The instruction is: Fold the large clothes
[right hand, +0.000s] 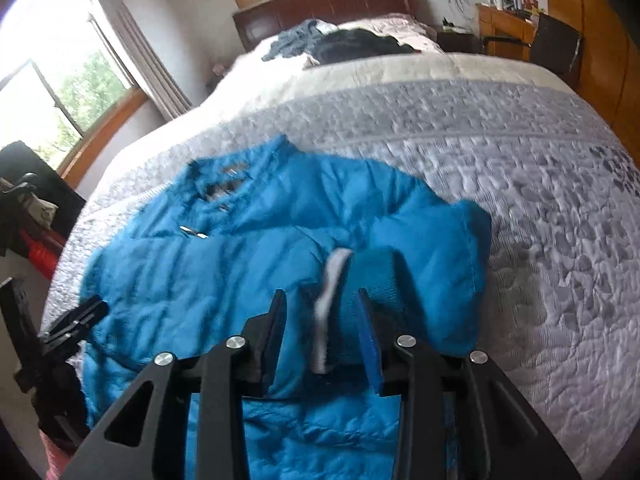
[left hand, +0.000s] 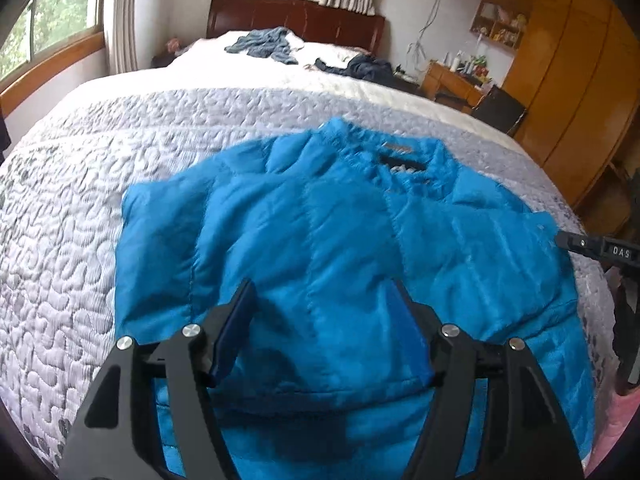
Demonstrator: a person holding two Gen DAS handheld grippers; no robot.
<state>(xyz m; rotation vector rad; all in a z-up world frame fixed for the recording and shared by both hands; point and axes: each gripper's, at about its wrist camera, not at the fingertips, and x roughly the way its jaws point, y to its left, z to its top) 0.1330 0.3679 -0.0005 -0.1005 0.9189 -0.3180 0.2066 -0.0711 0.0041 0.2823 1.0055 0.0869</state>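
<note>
One blue puffer jacket [left hand: 328,232] lies on the bed's grey quilt [left hand: 80,240], collar toward the headboard, sleeves apparently tucked in across the body. The right gripper [right hand: 322,332] has its fingers closed on a bunched blue fold with a white strip; the left gripper [left hand: 324,308] hovers over the hem with fingers apart, holding nothing. Folding looks about midway: the lengthwise folds seem made, the crosswise fold remains. Other clothes [left hand: 264,46] wait near the headboard.
</note>
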